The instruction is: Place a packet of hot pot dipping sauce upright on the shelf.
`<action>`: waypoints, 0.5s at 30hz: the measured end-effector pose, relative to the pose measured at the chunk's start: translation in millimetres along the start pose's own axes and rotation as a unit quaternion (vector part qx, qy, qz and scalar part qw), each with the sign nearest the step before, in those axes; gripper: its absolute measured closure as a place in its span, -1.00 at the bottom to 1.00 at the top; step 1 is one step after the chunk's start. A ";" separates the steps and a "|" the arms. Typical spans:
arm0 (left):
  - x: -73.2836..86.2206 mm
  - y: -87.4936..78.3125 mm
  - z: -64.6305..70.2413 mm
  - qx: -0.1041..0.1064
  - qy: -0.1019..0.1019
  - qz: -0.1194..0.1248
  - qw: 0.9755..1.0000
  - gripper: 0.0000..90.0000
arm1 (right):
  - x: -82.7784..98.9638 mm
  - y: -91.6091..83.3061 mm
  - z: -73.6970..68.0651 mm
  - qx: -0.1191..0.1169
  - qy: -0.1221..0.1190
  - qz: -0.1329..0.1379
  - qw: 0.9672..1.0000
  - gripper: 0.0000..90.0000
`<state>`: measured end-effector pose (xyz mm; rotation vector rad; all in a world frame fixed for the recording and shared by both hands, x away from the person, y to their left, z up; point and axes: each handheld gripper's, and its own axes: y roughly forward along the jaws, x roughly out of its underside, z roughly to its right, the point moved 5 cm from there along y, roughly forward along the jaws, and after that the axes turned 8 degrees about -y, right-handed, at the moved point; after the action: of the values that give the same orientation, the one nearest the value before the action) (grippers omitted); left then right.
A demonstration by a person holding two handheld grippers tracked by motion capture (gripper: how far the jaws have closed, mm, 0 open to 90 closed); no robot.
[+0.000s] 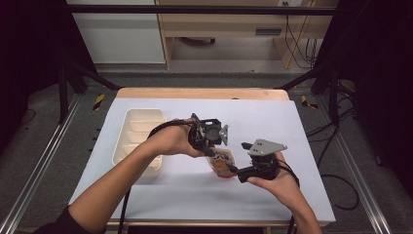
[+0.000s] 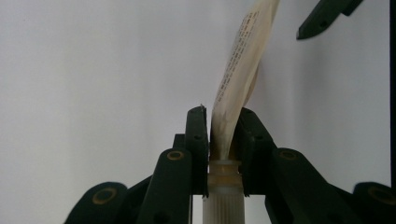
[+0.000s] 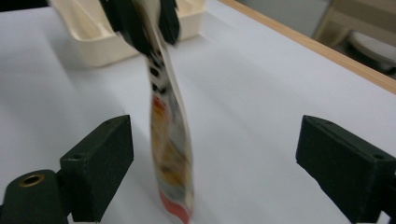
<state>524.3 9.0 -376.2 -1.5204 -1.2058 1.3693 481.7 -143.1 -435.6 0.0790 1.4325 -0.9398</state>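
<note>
A flat snack pouch [image 1: 223, 165] with orange and red print hangs over the white table top. My left gripper [image 1: 213, 153] is shut on its top end. In the left gripper view the jaws [image 2: 223, 116] pinch the pouch [image 2: 243, 60] just above its white ribbed spout cap [image 2: 224, 205]. My right gripper [image 1: 242, 161] stands open beside the pouch's lower end. In the right gripper view the pouch [image 3: 170, 154] hangs between the wide-spread jaws [image 3: 217, 149], closer to the left pad [image 3: 107, 154], touching neither. The left gripper [image 3: 140, 18] shows at that view's top.
A cream tray [image 1: 139, 117] with several compartments lies on the table's left half, behind my left forearm. The white table sheet [image 1: 195, 195] ends at a wooden far edge [image 1: 204, 92]. One jaw of the right gripper [image 2: 327, 18] shows at the top right of the left gripper view.
</note>
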 end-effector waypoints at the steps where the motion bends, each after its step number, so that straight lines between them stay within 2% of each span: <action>1: -1.8 0.1 -0.6 -0.001 -0.001 -0.003 1.000 0.69 | 16.0 -1.2 -0.2 0.014 0.014 0.005 1.000 -0.84; 2: -2.8 -0.1 -1.0 -0.001 -0.001 -0.006 1.000 0.69 | 23.8 -1.7 -0.1 0.019 0.015 0.004 1.000 -0.85; 4: -3.6 0.2 -0.7 0.000 -0.004 -0.007 1.000 0.70 | 36.7 -2.0 1.0 0.032 0.042 0.012 0.999 -0.83; 5: -4.6 0.5 -0.6 0.000 -0.001 -0.007 1.000 0.70 | 36.7 -2.0 1.0 0.032 0.042 0.012 0.999 -0.83; 6: -7.0 -0.3 0.0 0.001 0.001 -0.008 1.000 0.70 | 45.8 -1.6 3.0 0.031 0.064 0.007 0.997 -0.83; 7: -7.0 -0.3 0.0 0.001 0.001 -0.008 1.000 0.70 | 45.8 -1.6 3.0 0.031 0.064 0.007 0.997 -0.83; 8: -8.9 0.3 0.6 0.001 0.001 -0.009 1.000 0.70 | 52.2 -2.3 6.8 0.052 0.065 -0.007 0.997 -0.82; 10: -10.8 0.4 0.7 0.002 0.001 -0.011 1.000 0.70 | 57.3 -2.8 9.4 0.060 0.088 -0.007 0.994 -0.82; 11: -10.8 0.4 0.7 0.002 0.001 -0.011 1.000 0.70 | 57.3 -2.8 9.4 0.060 0.088 -0.007 0.994 -0.82; 12: -11.7 -0.1 0.5 0.000 0.003 -0.017 1.000 0.70 | 62.4 -1.4 9.1 0.066 0.095 -0.021 0.993 -0.82; 15: -14.2 -0.7 1.0 -0.004 0.006 -0.029 1.000 0.70 | 65.6 -0.5 8.4 0.079 0.089 -0.031 0.992 -0.82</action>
<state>523.4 -4.5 -371.7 -1.4849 -1.2396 1.3183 478.8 -180.9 -489.8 0.2428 1.5289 -1.1196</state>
